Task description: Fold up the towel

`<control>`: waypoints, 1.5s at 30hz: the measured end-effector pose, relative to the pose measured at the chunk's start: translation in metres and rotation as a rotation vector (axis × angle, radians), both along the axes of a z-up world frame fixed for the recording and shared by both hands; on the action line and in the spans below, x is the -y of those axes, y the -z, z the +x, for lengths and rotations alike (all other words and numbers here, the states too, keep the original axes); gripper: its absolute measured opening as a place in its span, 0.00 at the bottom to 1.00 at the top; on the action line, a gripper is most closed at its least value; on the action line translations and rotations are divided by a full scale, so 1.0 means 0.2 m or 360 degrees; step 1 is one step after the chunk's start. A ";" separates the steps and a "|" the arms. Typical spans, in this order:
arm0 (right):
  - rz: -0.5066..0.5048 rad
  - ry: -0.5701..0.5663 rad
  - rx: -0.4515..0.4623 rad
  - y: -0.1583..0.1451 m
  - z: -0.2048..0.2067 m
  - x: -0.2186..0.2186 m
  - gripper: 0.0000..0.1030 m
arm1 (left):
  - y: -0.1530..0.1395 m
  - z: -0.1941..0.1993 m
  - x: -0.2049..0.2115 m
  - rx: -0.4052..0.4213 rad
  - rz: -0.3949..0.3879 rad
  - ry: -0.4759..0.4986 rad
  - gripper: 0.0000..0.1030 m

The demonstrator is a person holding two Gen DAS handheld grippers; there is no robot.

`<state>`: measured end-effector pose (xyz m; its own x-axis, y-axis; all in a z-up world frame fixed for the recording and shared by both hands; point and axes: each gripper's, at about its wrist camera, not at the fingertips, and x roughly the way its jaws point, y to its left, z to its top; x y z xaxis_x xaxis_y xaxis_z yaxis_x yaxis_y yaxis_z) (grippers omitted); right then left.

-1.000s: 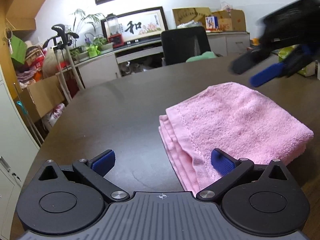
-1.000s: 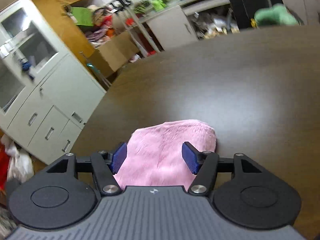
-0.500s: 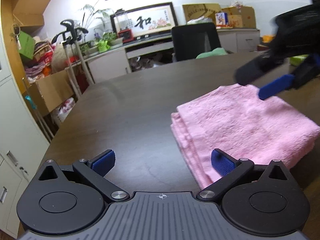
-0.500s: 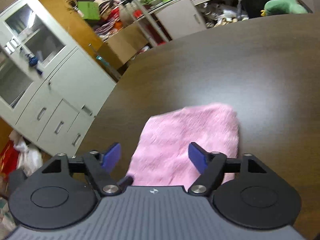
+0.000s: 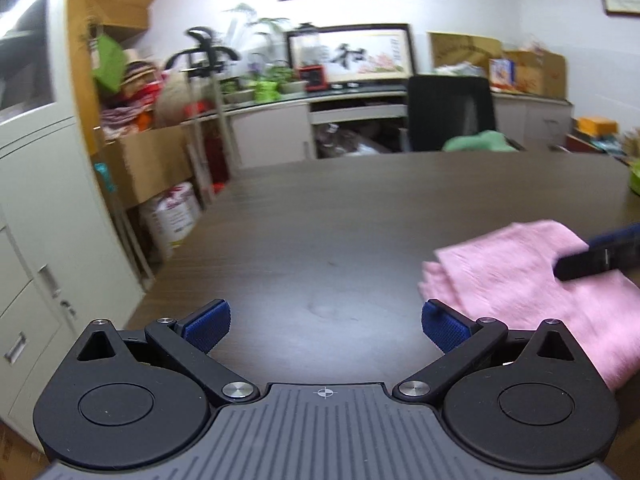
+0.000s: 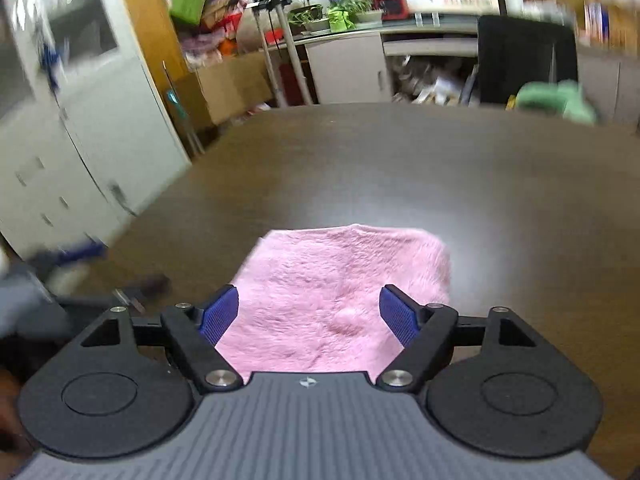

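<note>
Two hand-held grippers spread wide, left (image 5: 325, 322), right (image 6: 309, 313), folded pink towel (image 6: 340, 292), dark table (image 6: 400, 168)

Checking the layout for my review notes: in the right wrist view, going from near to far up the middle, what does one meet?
Open right gripper → folded pink terry towel → bare dark brown wooden table → white cabinet under the desk.

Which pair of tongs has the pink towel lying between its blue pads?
The right tongs: in their own view the pink towel fills the gap between the open pads. The left tongs frame only bare table, with the towel off to one side.
</note>
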<state>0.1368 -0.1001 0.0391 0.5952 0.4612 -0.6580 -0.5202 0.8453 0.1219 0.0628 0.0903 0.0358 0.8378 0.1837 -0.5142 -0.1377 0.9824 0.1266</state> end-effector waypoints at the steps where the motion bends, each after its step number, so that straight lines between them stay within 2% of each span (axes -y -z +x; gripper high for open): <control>1: -0.0124 0.0006 0.0063 0.02 -0.01 -0.06 0.77 | 0.00 0.00 -0.01 -0.0004 -0.0004 -0.0024 1.00; 3: -0.0254 -0.0020 0.0100 0.06 -0.01 -0.15 0.77 | -0.01 0.01 -0.04 -0.0020 -0.0021 -0.0072 1.00; 5: -0.0288 -0.0090 0.0084 0.12 0.00 -0.22 0.76 | -0.02 0.01 -0.06 -0.0035 -0.0047 -0.0101 1.00; 9: -0.0286 -0.0179 0.0120 0.12 -0.03 -0.27 0.76 | -0.03 0.00 -0.08 -0.0037 -0.0065 -0.0124 1.00; 17: -0.0218 -0.0222 0.0127 0.08 -0.14 -0.21 0.76 | -0.04 -0.01 -0.08 -0.0041 -0.0069 -0.0124 1.00; 20: -0.0255 -0.0304 0.0090 0.13 -0.19 -0.26 0.79 | -0.04 0.00 -0.09 -0.0045 -0.0087 -0.0135 1.00; 21: -0.0275 -0.0316 0.0088 0.15 -0.20 -0.28 0.83 | -0.04 0.01 -0.09 -0.0048 -0.0091 -0.0135 1.00; 23: -0.0288 -0.0317 0.0116 0.17 -0.21 -0.31 0.89 | -0.03 0.01 -0.09 -0.0052 -0.0097 -0.0130 1.00; 29: -0.0304 -0.0296 0.0091 0.18 -0.17 -0.30 0.91 | -0.03 0.00 -0.08 -0.0056 -0.0097 -0.0118 1.00; 35: -0.0333 -0.0148 0.0095 0.18 -0.03 -0.20 0.91 | -0.03 0.01 -0.08 -0.0055 -0.0103 -0.0099 1.00; 38: -0.0315 -0.0075 0.0102 0.20 0.09 -0.11 0.91 | -0.02 0.01 -0.07 -0.0056 -0.0092 -0.0080 1.00; 41: -0.0284 -0.0116 0.0126 0.21 0.13 -0.05 0.91 | 0.00 0.01 -0.03 -0.0068 -0.0072 -0.0029 1.00; 43: -0.0211 -0.0139 0.0121 0.19 0.12 -0.01 0.90 | 0.01 0.00 -0.01 -0.0071 -0.0073 0.0013 1.00; 45: -0.0061 -0.0157 0.0114 0.13 0.08 0.06 0.90 | 0.02 -0.01 0.02 -0.0070 -0.0091 0.0077 1.00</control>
<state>0.1533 -0.1123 0.0127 0.5945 0.4949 -0.6337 -0.6072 0.7930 0.0497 0.0615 0.0866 0.0322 0.8215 0.1128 -0.5589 -0.0855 0.9935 0.0748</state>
